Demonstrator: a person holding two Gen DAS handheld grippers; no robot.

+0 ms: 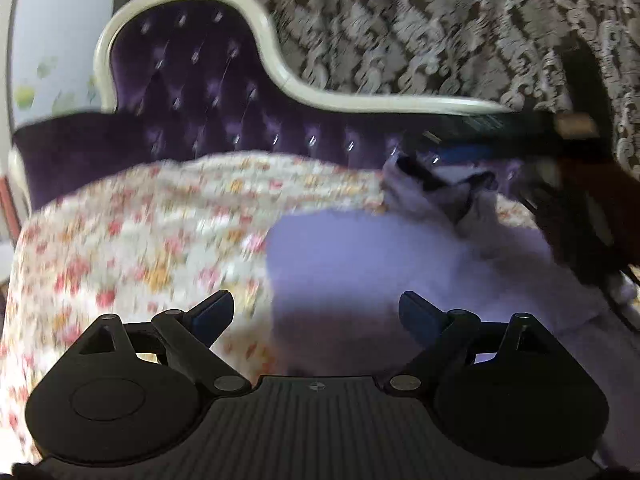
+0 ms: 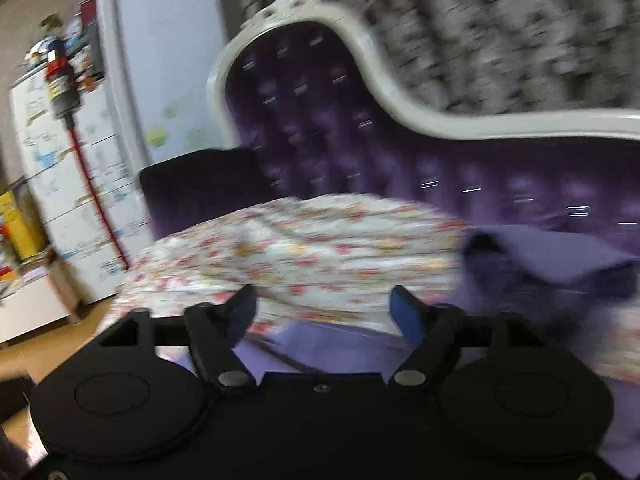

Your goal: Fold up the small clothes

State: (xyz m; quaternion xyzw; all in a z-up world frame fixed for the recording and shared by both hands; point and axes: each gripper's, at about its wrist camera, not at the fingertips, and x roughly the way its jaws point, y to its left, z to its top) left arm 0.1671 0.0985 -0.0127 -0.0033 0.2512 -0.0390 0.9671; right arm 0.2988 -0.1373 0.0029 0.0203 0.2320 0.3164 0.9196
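My left gripper point(image 1: 316, 312) hangs with fingers spread wide and nothing between them. The pale lilac garment point(image 1: 360, 256) lies flat on the floral sheet point(image 1: 140, 240), just ahead at twelve to one o'clock, its bunched end trailing toward two. My right gripper point(image 2: 324, 312) is likewise splayed and empty, with lilac cloth directly under its tips. Blur hides which is nearer.

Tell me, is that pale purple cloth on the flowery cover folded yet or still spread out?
Partly folded, as far as the blur allows. In the right wrist view the purple cloth has one doubled-over flap; the left wrist view shows it bunched at its far end on the flowery cover.
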